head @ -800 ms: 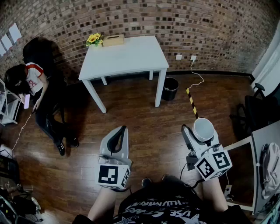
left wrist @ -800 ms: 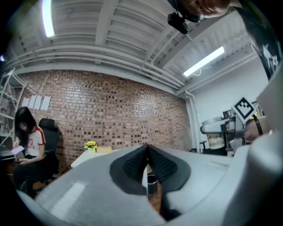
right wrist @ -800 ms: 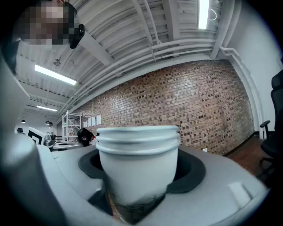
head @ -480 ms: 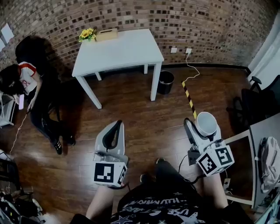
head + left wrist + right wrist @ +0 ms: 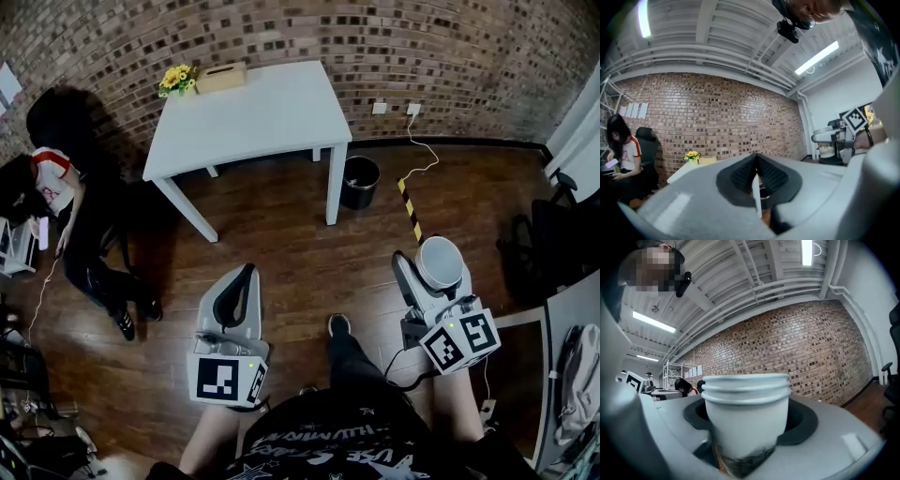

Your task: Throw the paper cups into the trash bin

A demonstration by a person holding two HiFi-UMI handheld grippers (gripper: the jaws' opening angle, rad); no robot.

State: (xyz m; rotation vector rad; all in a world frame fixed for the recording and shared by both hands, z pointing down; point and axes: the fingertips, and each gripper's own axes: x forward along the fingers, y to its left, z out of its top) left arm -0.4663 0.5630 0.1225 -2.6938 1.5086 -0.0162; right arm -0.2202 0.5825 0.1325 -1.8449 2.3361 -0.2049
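A stack of white paper cups (image 5: 439, 262) (image 5: 746, 420) stands upright between the jaws of my right gripper (image 5: 433, 277), which is shut on it and held level at the right of the head view. My left gripper (image 5: 234, 298) (image 5: 756, 180) is shut with nothing in it; its dark pads meet in the left gripper view. A small black trash bin (image 5: 359, 182) stands on the wooden floor beside the right legs of a white table (image 5: 246, 118), well ahead of both grippers.
A yellow flower pot (image 5: 175, 79) and a tan box (image 5: 221, 77) sit at the table's back edge against the brick wall. A person (image 5: 56, 202) sits at the left. A cable and striped tape (image 5: 410, 208) lie on the floor. Chairs and a desk stand at the right.
The table and bin have shifted slightly in the head view as I step forward. Both grippers keep their places, the right one still holding the cups.
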